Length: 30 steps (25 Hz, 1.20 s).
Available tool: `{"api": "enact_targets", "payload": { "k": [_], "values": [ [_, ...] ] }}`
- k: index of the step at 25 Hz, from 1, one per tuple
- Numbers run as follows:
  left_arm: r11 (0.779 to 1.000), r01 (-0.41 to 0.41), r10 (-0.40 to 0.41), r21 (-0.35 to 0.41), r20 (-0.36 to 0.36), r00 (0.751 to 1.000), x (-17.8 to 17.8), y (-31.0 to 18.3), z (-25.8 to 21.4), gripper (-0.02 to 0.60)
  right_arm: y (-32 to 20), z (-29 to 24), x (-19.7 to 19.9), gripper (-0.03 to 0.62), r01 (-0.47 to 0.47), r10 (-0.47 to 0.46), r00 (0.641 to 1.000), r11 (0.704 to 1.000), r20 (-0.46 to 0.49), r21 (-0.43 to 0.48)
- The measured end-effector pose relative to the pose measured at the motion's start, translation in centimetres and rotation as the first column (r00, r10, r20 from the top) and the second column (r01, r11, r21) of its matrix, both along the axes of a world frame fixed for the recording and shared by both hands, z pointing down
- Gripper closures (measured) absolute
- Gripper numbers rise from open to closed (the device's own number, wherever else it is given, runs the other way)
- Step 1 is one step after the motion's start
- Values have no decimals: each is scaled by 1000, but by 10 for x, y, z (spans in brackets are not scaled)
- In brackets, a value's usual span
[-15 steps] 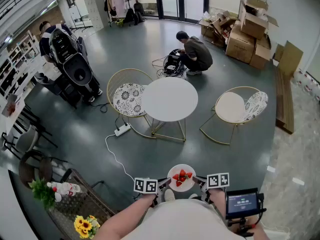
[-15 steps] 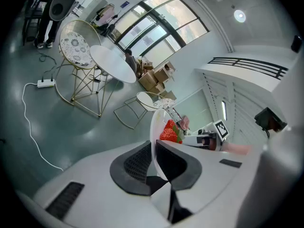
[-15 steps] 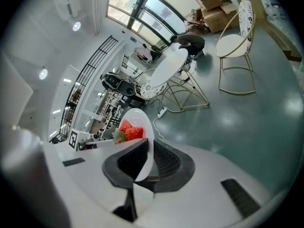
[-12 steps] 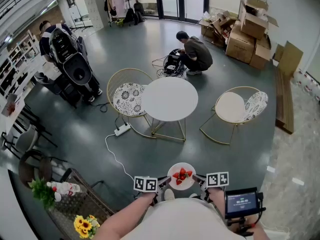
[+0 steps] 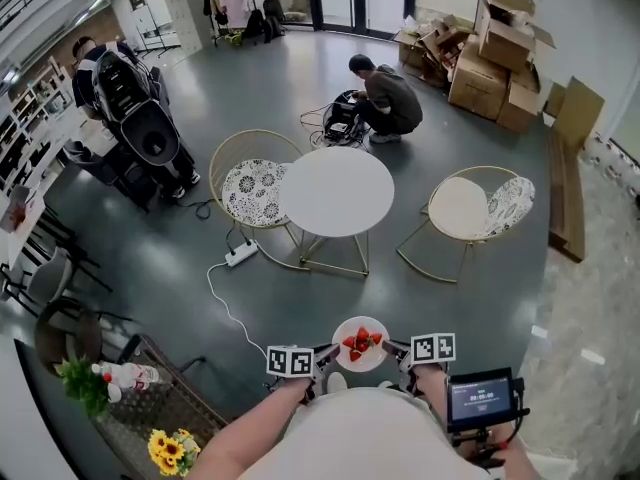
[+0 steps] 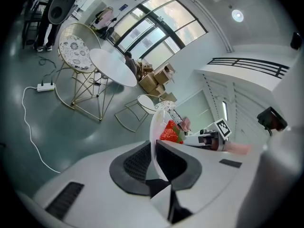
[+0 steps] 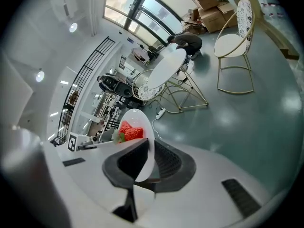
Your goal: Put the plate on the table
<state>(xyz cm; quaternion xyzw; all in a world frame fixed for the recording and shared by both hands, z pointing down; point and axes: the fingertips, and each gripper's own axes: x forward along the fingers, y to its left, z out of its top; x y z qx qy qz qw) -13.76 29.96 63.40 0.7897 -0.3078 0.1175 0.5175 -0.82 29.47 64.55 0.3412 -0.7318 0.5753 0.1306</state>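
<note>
Carrying the plate (image 5: 373, 360), lower centre of the head view, rim pinched on opposite sides by left gripper (image 5: 325, 358) and right gripper (image 5: 398, 356), seemingly level; next requiring walking it to the table (image 5: 335, 190) mid-frame, then lowering.

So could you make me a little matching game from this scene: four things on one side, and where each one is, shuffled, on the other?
Things:
1. plate
2. round white table
3. power strip
4. yellow flowers

Places:
A. on the floor, at the end of a white cable
B. low left corner of the head view
C. clamped at its edges by the left tool and right tool
D. standing between two chairs

Pairs: 1-C, 2-D, 3-A, 4-B.
</note>
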Motion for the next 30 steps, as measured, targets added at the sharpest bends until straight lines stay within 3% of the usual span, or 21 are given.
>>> {"api": "enact_targets", "payload": {
  "k": [8, 17, 30],
  "values": [
    [1000, 21, -21, 8, -8, 1000, -5, -14, 2, 555, -16, -3, -4, 563, 11, -11, 1000, 999, -15, 35],
    [999, 33, -33, 6, -15, 999, -25, -20, 6, 556, -22, 2, -25, 563, 15, -14, 1000, 999, -23, 30],
    [999, 34, -34, -19, -19, 999, -27, -13, 10, 555, -15, 4, -27, 563, 30, -29, 999, 999, -41, 11]
  ]
}}
